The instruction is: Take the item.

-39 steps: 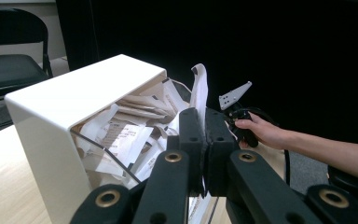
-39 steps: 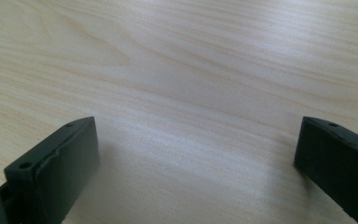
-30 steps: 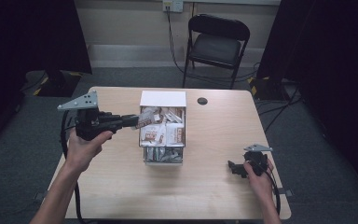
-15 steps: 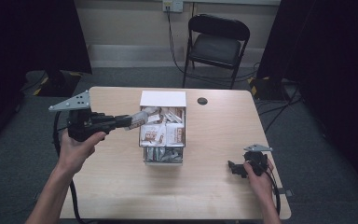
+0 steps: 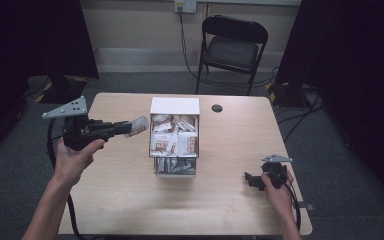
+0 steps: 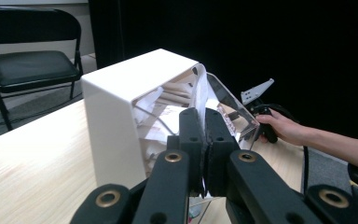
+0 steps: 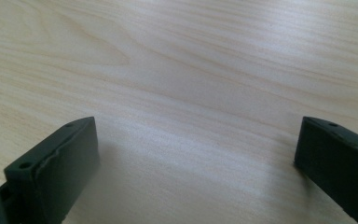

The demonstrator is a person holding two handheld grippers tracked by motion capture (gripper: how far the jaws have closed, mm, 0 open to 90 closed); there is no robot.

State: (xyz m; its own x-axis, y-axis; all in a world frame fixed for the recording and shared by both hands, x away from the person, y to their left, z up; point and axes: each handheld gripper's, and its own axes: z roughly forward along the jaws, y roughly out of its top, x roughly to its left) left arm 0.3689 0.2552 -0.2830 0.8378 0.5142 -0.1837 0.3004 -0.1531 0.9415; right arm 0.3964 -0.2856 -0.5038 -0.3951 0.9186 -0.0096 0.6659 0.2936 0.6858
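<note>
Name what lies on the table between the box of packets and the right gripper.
Nothing: in the high view, bare wooden table separates the box of packets from the right gripper. The right gripper view shows bare wood too.

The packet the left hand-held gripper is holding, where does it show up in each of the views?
High view: the packet sits at the left hand-held gripper tips, left of the white box and clear of it.
Left gripper view: the packet rises from between the shut jaws at centre, in front of the box.
Right gripper view: wood table between open jaws; no packet.
Shared landmark: the white box.
</note>
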